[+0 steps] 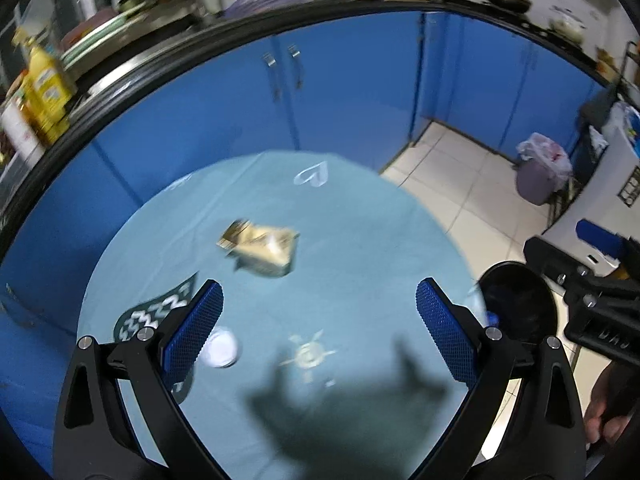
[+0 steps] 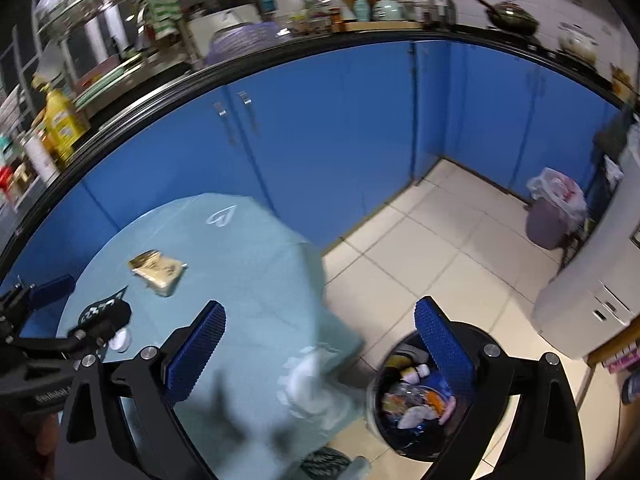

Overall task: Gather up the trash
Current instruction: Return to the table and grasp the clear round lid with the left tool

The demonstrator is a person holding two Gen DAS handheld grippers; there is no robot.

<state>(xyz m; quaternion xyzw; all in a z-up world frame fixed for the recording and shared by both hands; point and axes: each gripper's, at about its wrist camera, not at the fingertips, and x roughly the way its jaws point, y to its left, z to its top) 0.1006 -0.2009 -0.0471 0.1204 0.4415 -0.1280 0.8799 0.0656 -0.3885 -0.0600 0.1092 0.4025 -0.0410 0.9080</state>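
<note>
The left tongs (image 1: pixel 318 312) hang over the round bench (image 1: pixel 360 240), its teal cloth printed with a white heart at 12 o'clock; their blue-padded fingers (image 1: pixel 194 330) stand wide apart with nothing between them. Ahead of them, toward 11 o'clock near the middle of the bench, lies a crumpled gold-and-cream wrapper (image 1: pixel 260 248); its print is too blurred to read. A small white round lid-like piece (image 1: pixel 222 347) sits at 8 o'clock, just beside the left finger.

The right tongs (image 2: pixel 320 336) are likewise spread wide and empty, held past the bench's edge above the tiled floor (image 2: pixel 440 248). Under their right finger, at 5 o'clock, a black bin (image 2: pixel 416 396) stands on the floor just beside the bench, filled with bottles and wrappers. The same wrapper shows at 10 o'clock in the right wrist view.

On the other tool's body, letters reading roughly "DAS" appear upside down in the left wrist view. A grey lined bin (image 2: pixel 554 212) stands at 3 o'clock by the blue cabinets (image 2: pixel 320 140).
</note>
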